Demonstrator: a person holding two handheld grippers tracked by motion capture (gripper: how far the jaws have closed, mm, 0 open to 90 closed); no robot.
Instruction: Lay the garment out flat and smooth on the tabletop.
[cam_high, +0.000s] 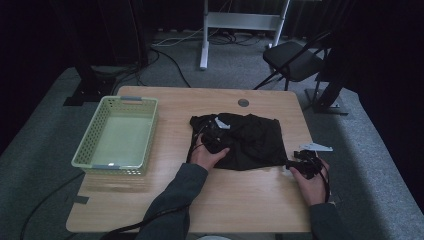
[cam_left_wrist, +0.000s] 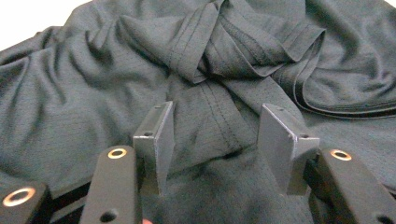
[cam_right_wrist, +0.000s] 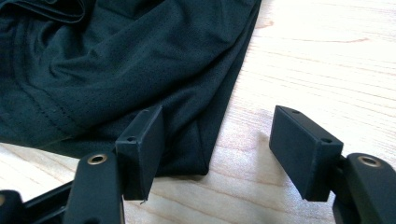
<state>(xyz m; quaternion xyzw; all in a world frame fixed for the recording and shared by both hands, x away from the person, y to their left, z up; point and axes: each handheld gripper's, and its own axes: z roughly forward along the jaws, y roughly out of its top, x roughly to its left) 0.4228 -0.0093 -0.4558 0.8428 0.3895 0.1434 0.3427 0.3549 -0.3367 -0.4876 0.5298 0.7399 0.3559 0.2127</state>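
Black garment (cam_high: 245, 141) lies rumpled on surface (cam_high: 260, 200), unfolded; basket (cam_high: 95, 150) holds nothing; left gripper (cam_left_wrist: 215, 140) wide over cloth, right gripper (cam_right_wrist: 217, 144) wide at its corner, nothing gripped

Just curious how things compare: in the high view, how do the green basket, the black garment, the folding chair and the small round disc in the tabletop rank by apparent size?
1. Black garment and green basket: too alike to rank.
2. Folding chair, though it stands farther away, so may really be bigger.
3. Round disc, smallest.
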